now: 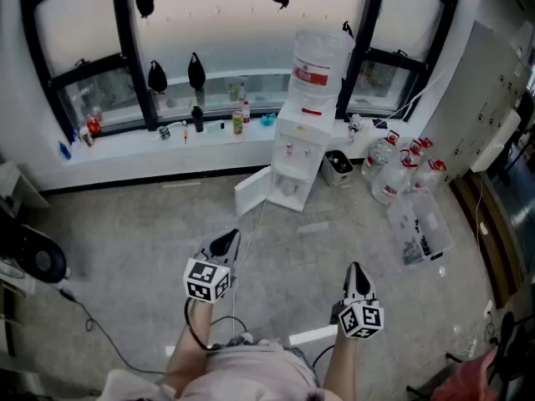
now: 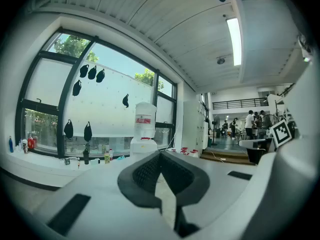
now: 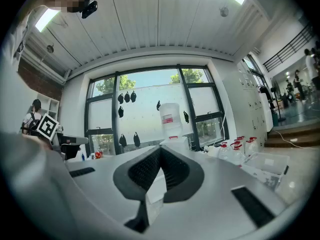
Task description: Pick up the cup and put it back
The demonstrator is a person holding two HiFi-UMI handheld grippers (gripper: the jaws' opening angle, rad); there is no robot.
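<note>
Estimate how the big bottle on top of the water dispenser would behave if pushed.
The bottle sits high on the narrow water dispenser, so a hard push would probably make the stack top-heavy and tippy. Its smooth translucent wall likely feels slippery. Fill level is unclear, so weight is uncertain.

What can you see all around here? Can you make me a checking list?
Surface: grey floor.
Job's things: nothing seen.
Clutter: water jugs and a clear box on the floor; small bottles on the window sill.
Grippers: left gripper and right gripper are both shut and empty.
Cables: a black cable lies on the floor at the left.
Surroundings: water dispenser with its lower door open, big windows, white cabinet.
</note>
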